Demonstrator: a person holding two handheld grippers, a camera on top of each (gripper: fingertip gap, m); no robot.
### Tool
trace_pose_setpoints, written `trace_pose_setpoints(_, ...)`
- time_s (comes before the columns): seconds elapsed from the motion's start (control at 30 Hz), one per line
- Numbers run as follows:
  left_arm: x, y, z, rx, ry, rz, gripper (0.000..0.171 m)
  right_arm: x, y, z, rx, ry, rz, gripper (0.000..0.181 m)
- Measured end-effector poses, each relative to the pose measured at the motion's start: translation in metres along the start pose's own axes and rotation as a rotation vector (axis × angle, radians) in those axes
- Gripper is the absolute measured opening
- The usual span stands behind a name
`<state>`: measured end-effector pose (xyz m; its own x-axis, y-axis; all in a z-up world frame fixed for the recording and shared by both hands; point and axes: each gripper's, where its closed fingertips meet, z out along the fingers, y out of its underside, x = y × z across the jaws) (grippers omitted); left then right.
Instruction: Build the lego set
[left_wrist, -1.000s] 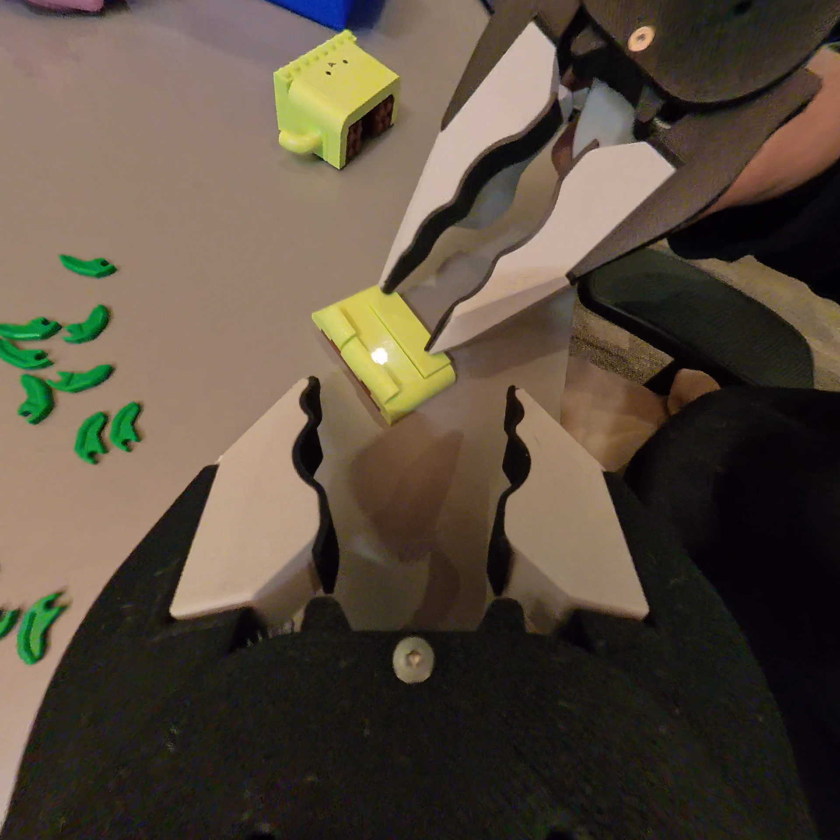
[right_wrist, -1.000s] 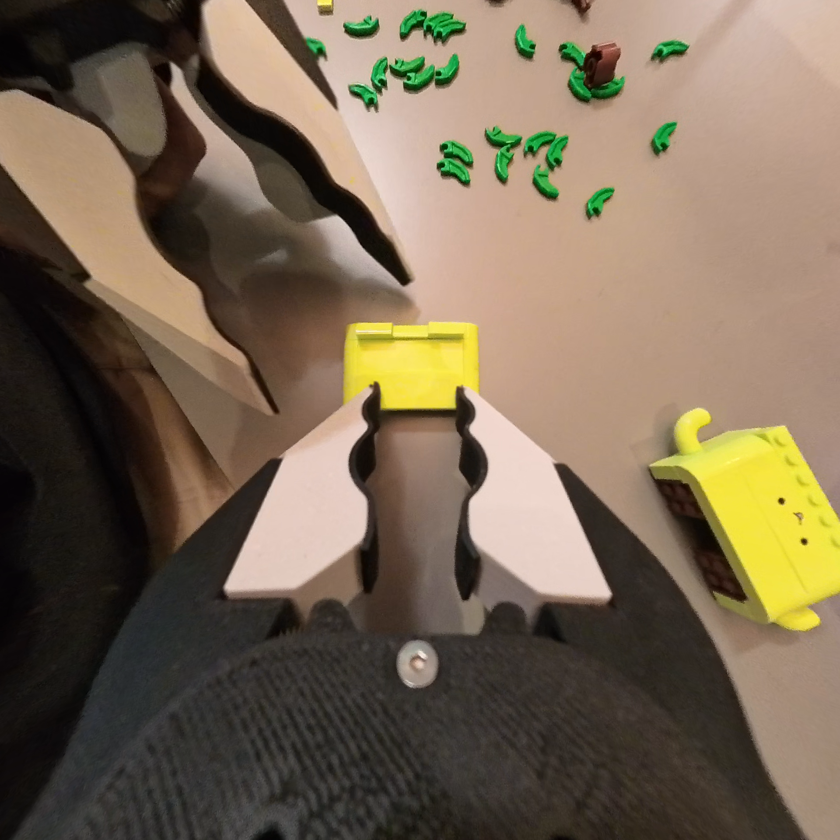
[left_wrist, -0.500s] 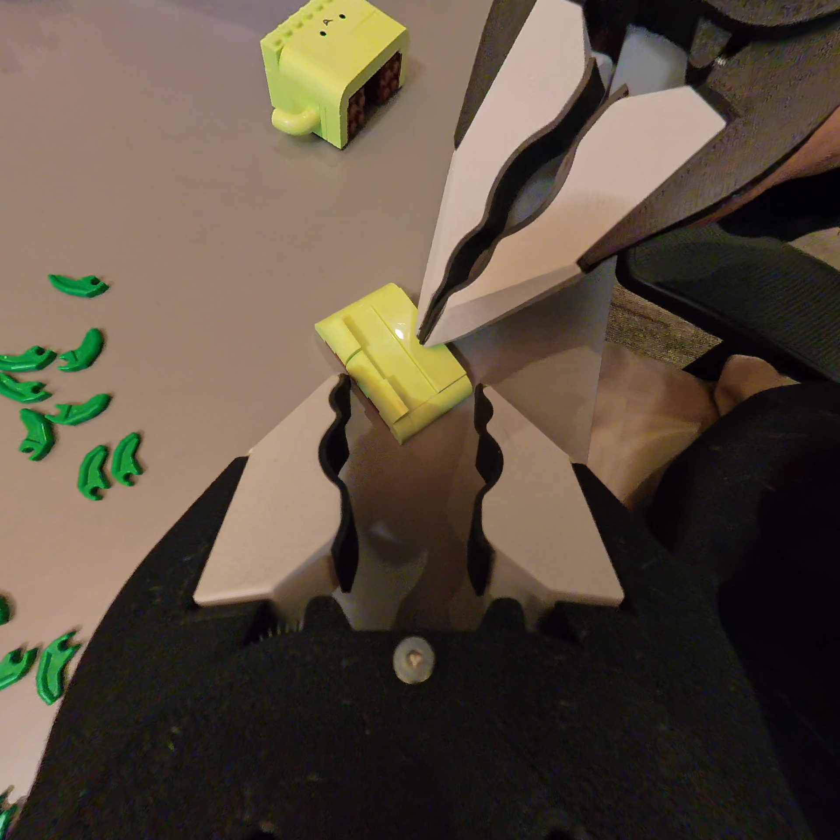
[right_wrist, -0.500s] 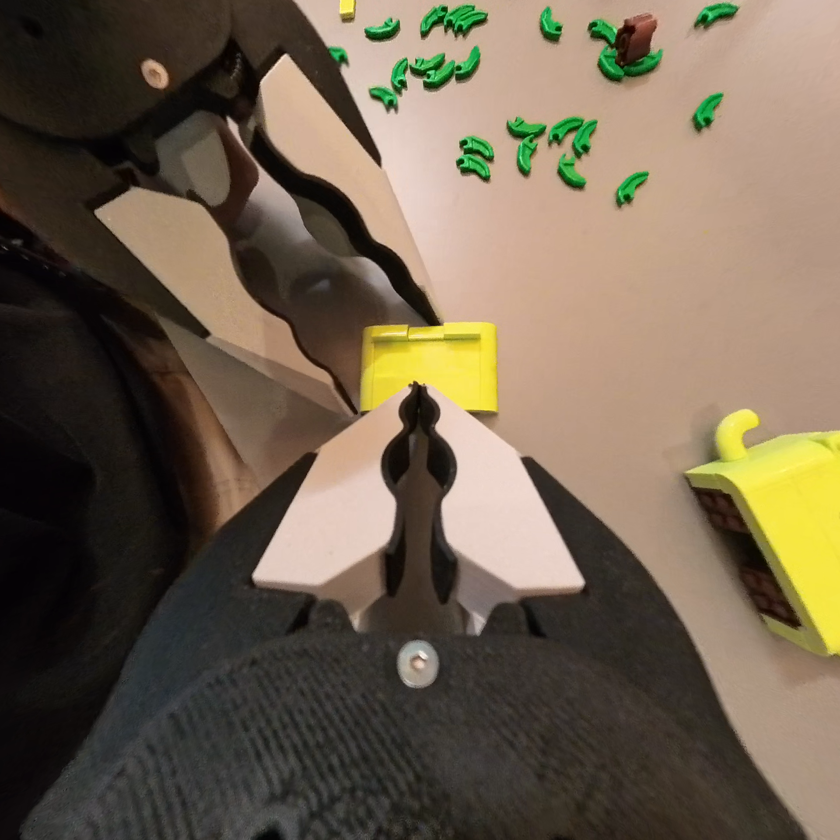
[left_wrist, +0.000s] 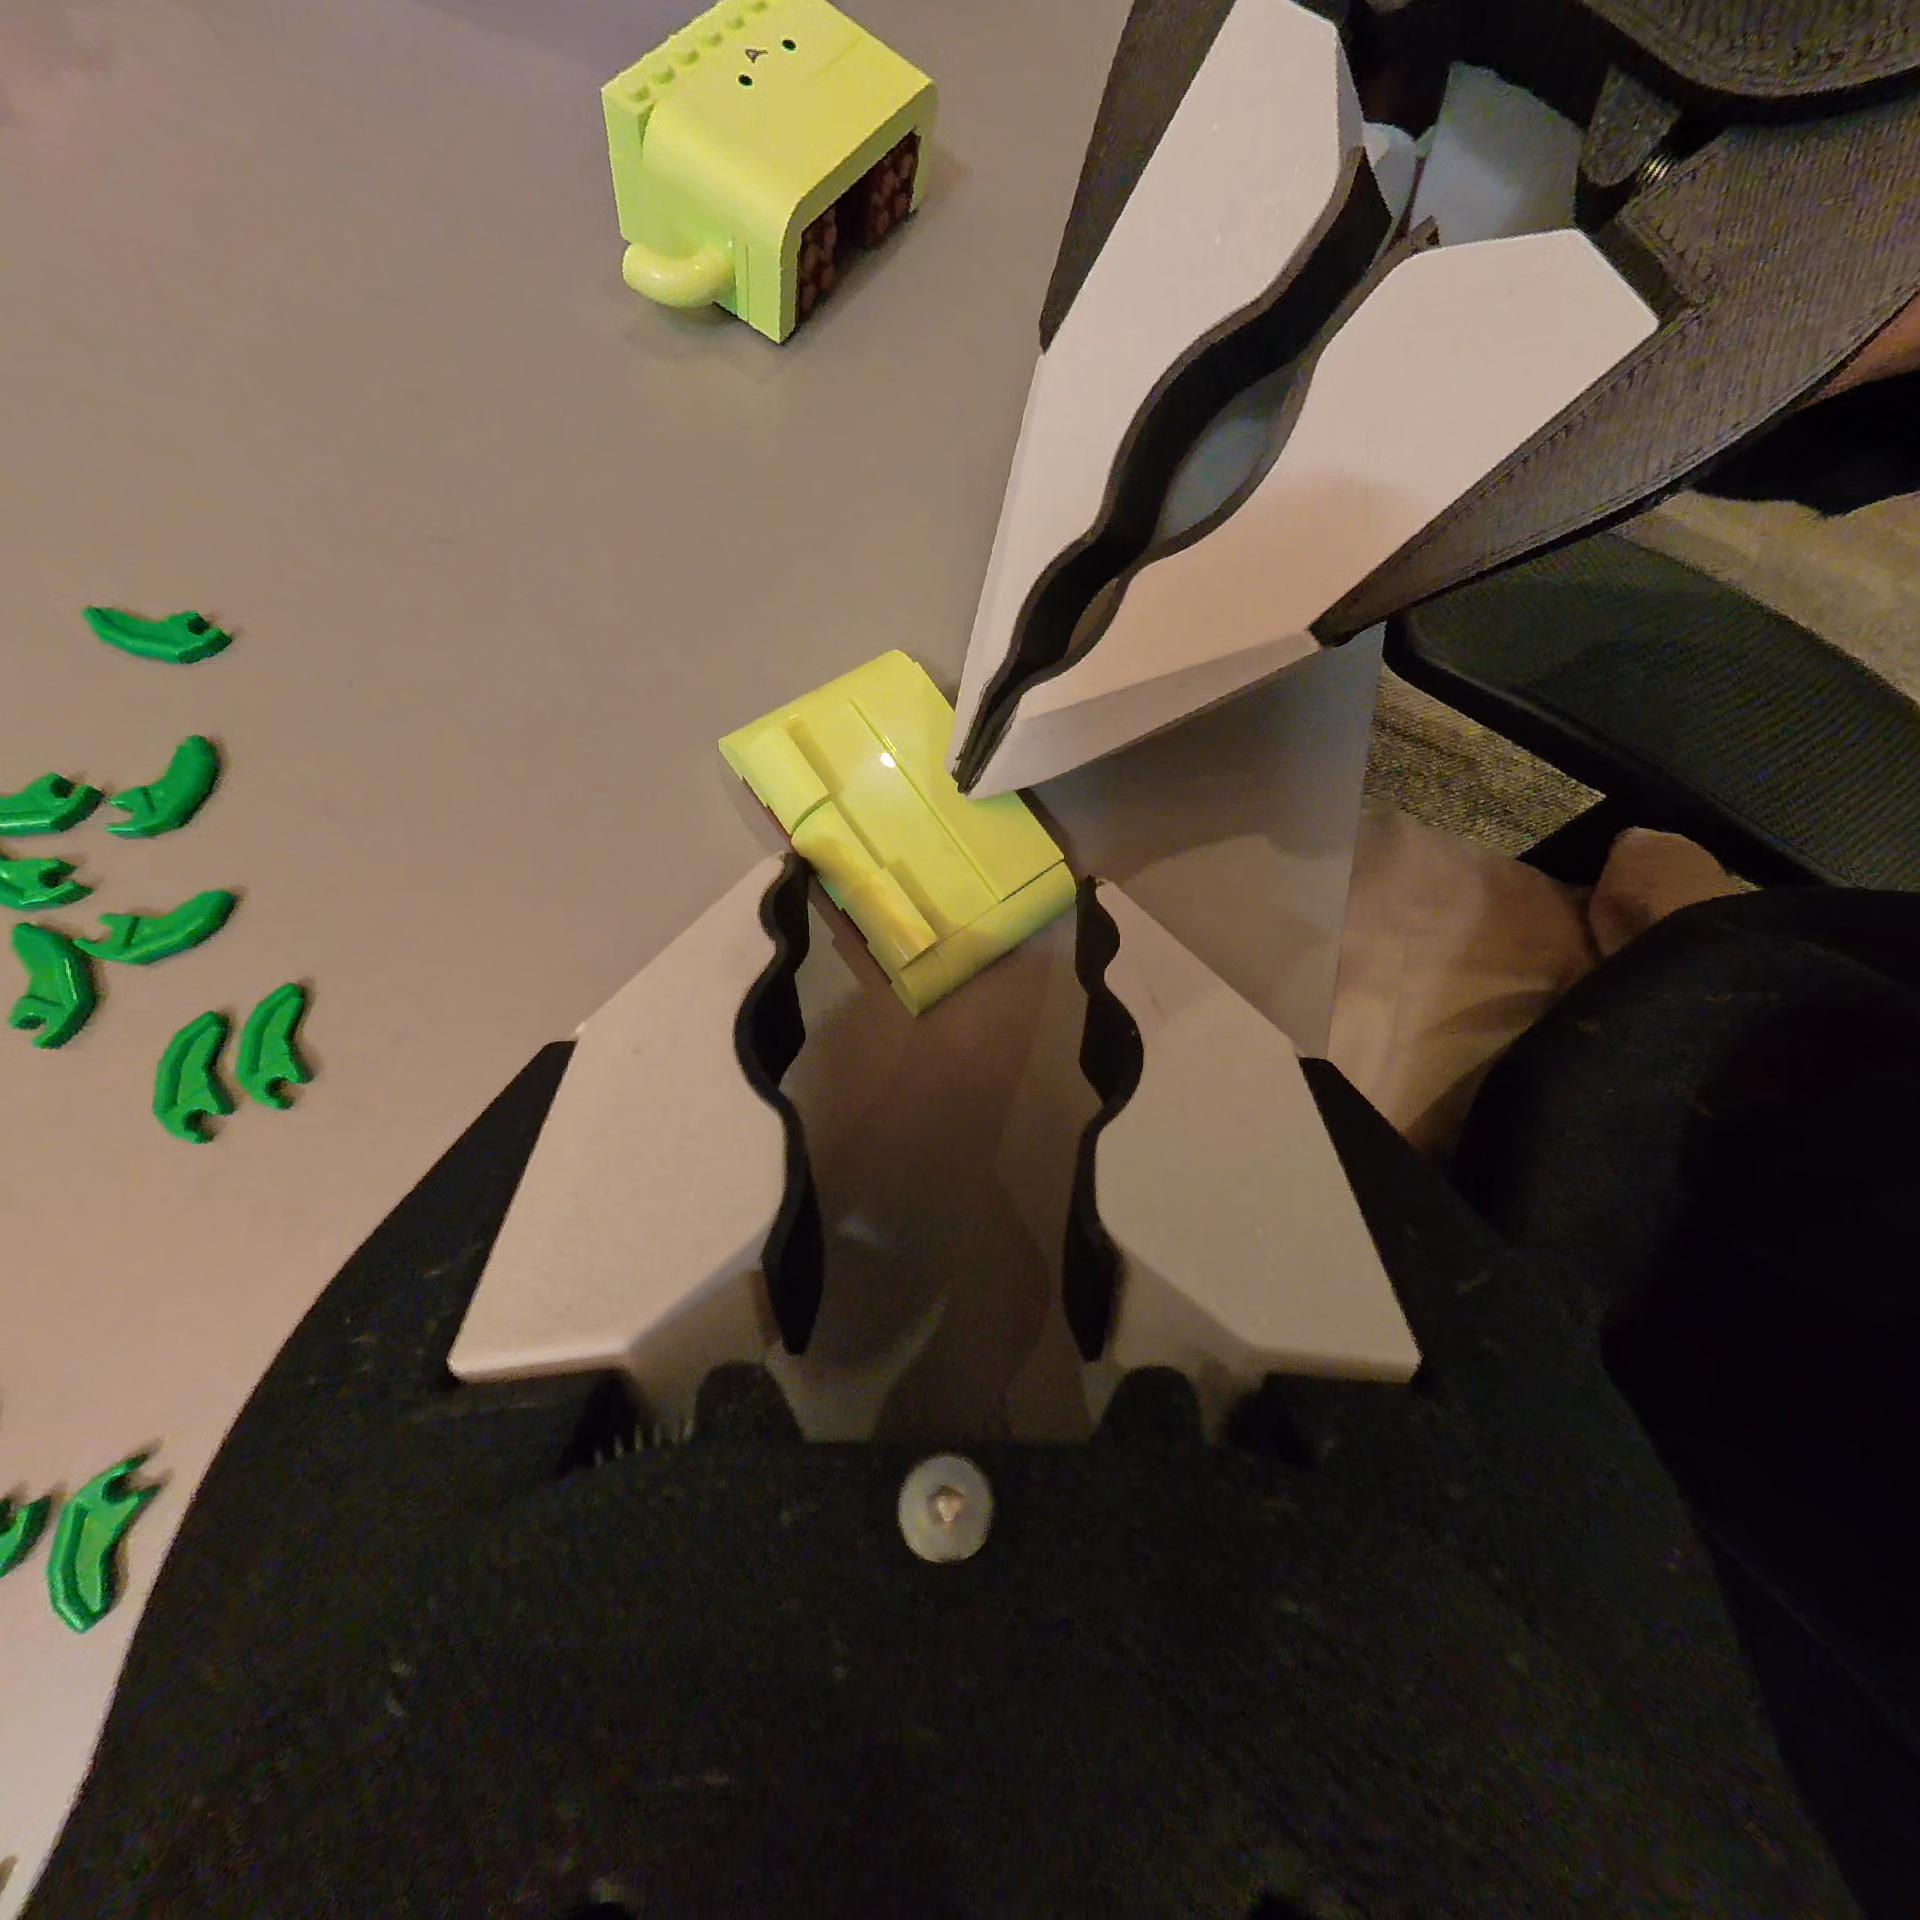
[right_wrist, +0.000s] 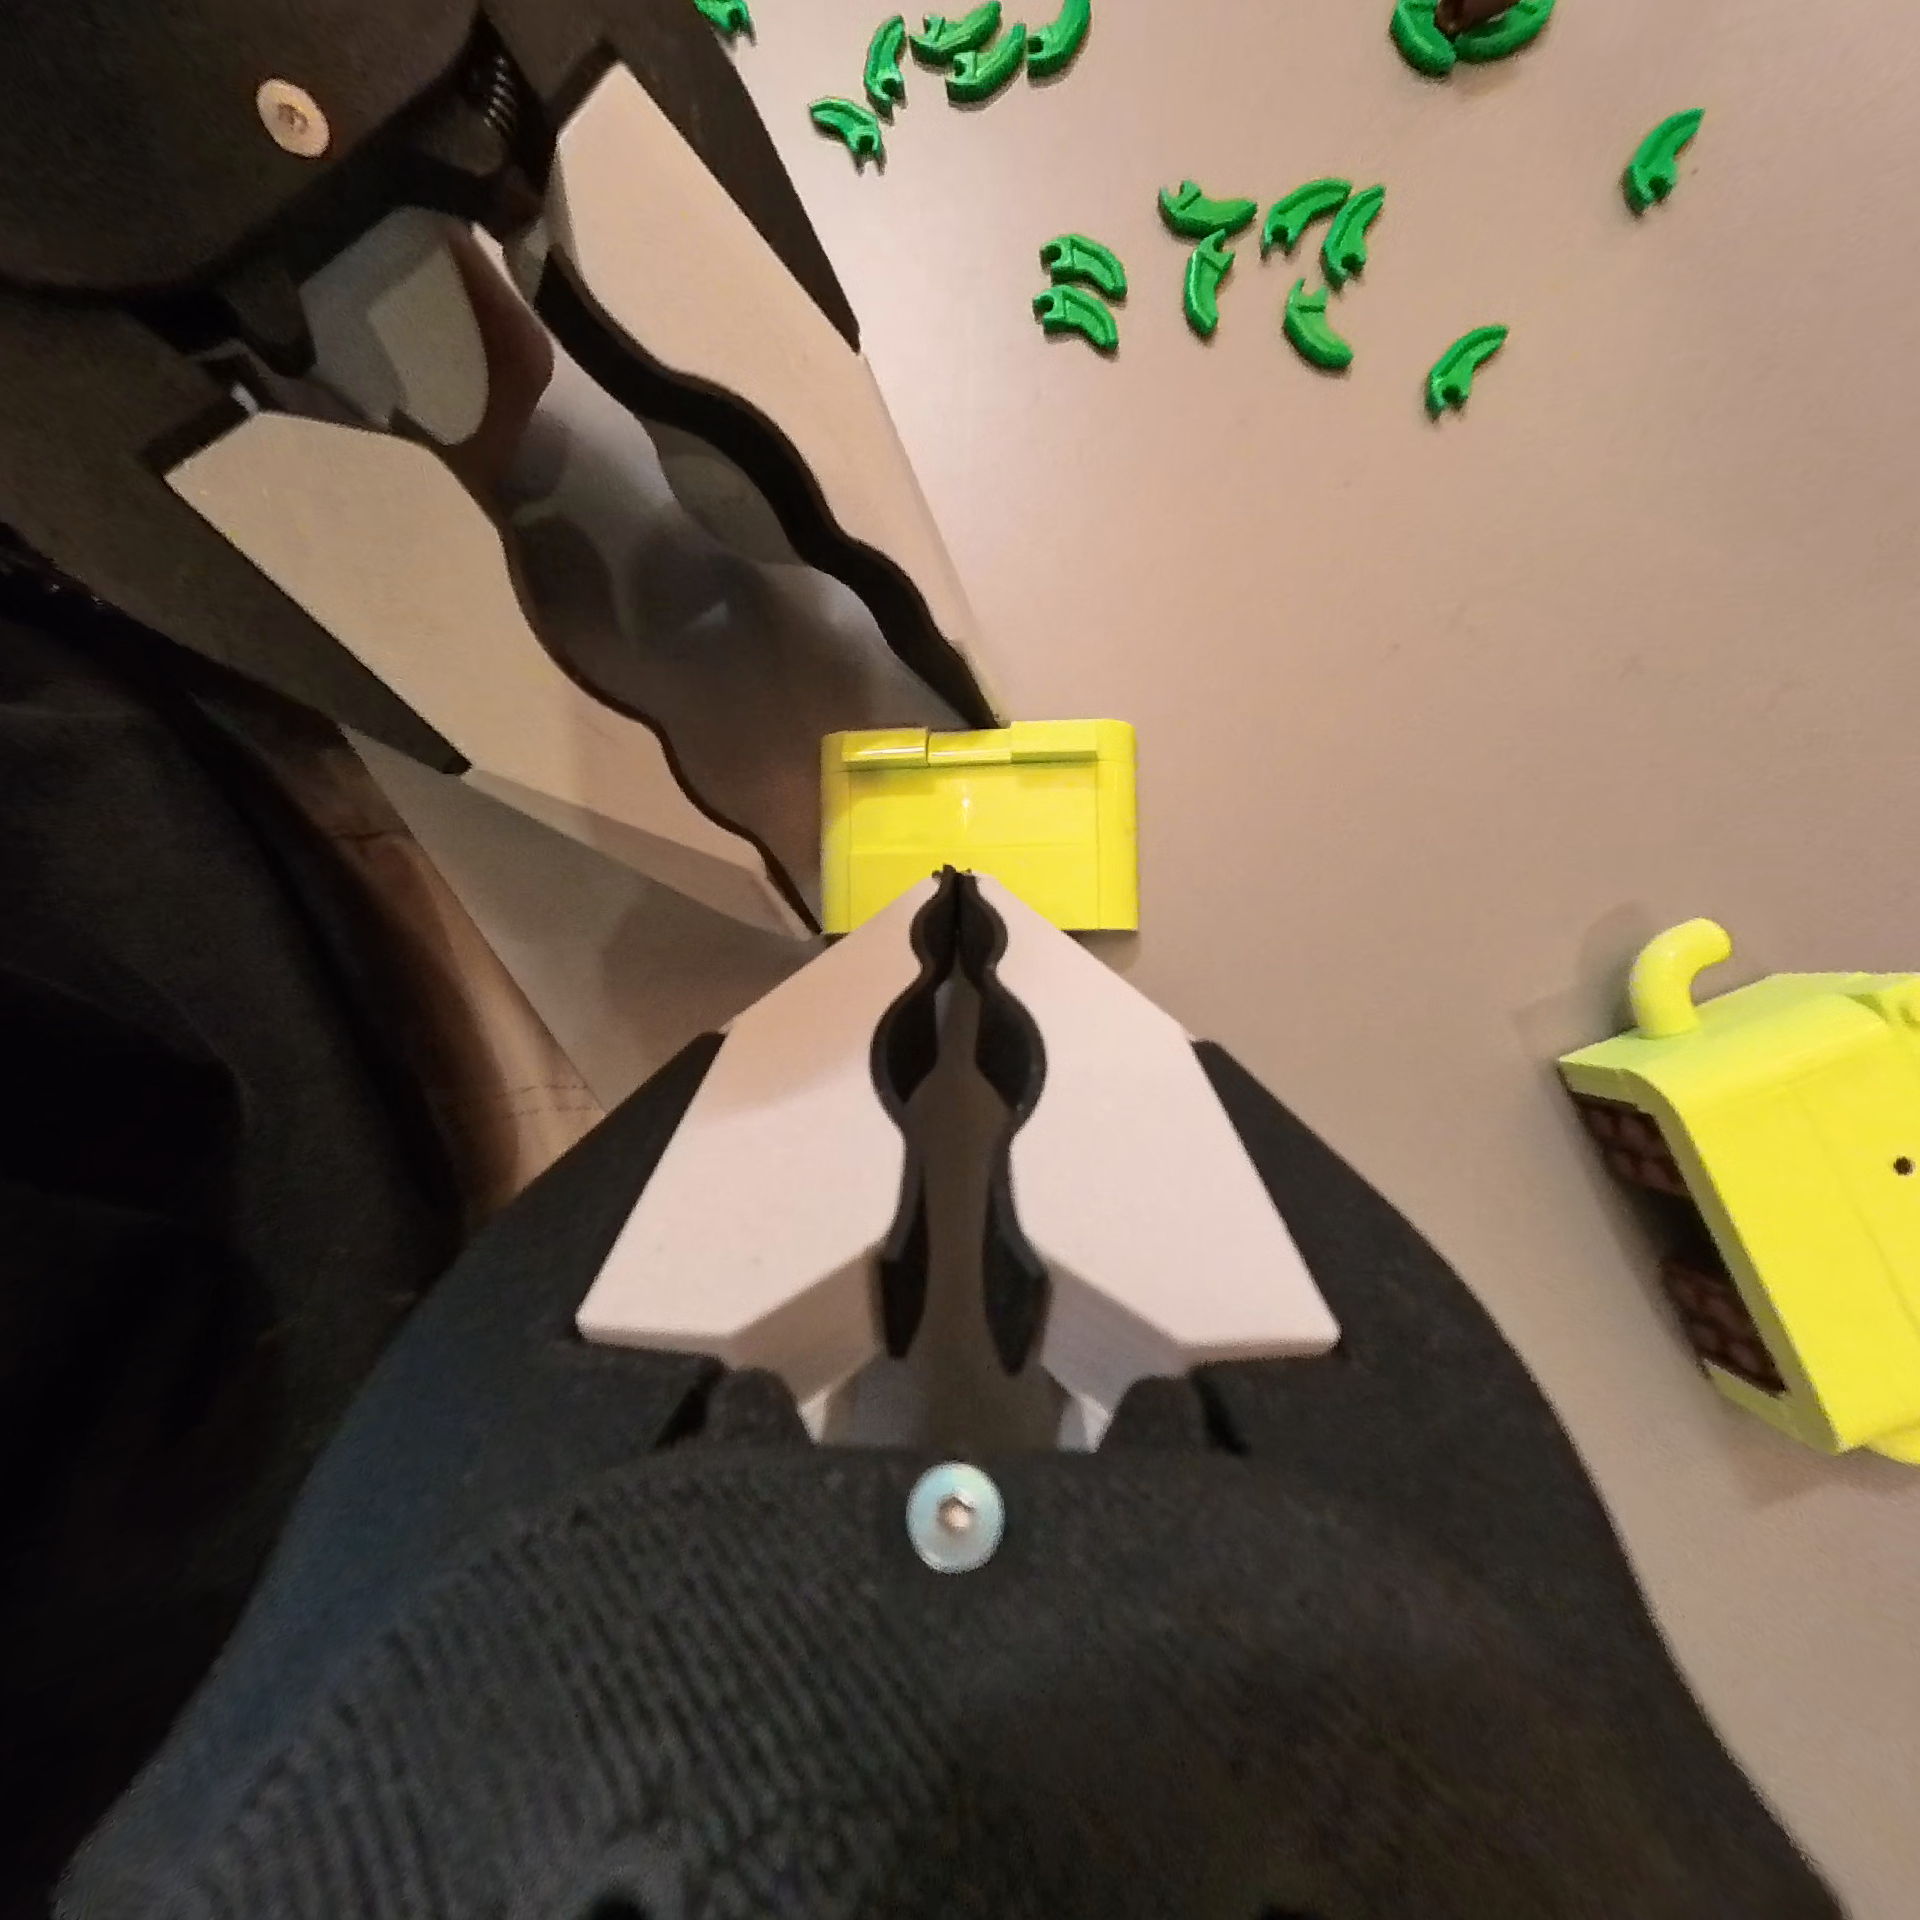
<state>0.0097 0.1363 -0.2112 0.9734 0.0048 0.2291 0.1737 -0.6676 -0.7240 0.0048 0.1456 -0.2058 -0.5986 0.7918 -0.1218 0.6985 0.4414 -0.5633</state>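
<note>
A small lime-green lego block (left_wrist: 894, 831) lies on the grey table (left_wrist: 416, 520) near its edge. My left gripper (left_wrist: 935, 878) is open, and its fingertips flank the block's near end, close to or touching its corners. My right gripper (right_wrist: 954, 875) is shut and empty, with its closed tip resting on the block's top (right_wrist: 997, 810). In the left wrist view the right gripper (left_wrist: 966, 779) comes down from the upper right. In the right wrist view the left gripper (right_wrist: 899, 821) reaches in from the upper left. A bigger lime assembly (left_wrist: 769, 177) with brown bricks inside lies apart from them.
Several loose green curved pieces (left_wrist: 156, 935) lie scattered on the table, also in the right wrist view (right_wrist: 1247, 260). The bigger assembly shows at the right there (right_wrist: 1787, 1195). The table edge, a dark chair (left_wrist: 1662, 675) and a person's dark-clothed leg (left_wrist: 1662, 1143) are close by. The tips of both grippers are at nearly the same place.
My right gripper closed from a half-open span across the block to fully shut, tip on its top. My left gripper moved forward and narrowed until its tips flank the block.
</note>
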Motion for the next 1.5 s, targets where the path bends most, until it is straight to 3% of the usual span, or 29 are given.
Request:
trace_pose_setpoints(0.47, 0.0, 0.0, 0.0, 0.0, 0.0, -0.004, 0.049, 0.0, 0.001, 0.0, -0.054, -0.072, 0.096, 0.0)
trace_pose_setpoints(0.97, -0.002, -0.001, -0.001, 0.011, 0.03, -0.048, 0.045, 0.0, -0.003, 0.006, -0.137, -0.054, 0.094, 0.0)
trace_pose_setpoints(1.2, -0.002, -0.001, -0.001, 0.009, 0.018, -0.041, 0.044, 0.0, -0.007, 0.006, -0.07, -0.036, -0.001, 0.0)
trace_pose_setpoints(1.37, -0.002, -0.001, -0.002, 0.011, 0.033, -0.052, 0.04, 0.017, -0.027, -0.017, 0.106, 0.038, -0.024, 0.0)
trace_pose_setpoints(1.43, -0.002, -0.001, -0.002, 0.011, 0.037, -0.055, 0.04, 0.031, -0.02, -0.022, 0.088, 0.094, -0.025, 0.012)
trace_pose_setpoints(1.5, -0.001, -0.001, -0.002, 0.012, 0.039, -0.06, 0.039, 0.029, -0.013, -0.019, 0.094, 0.053, 0.016, 0.042)
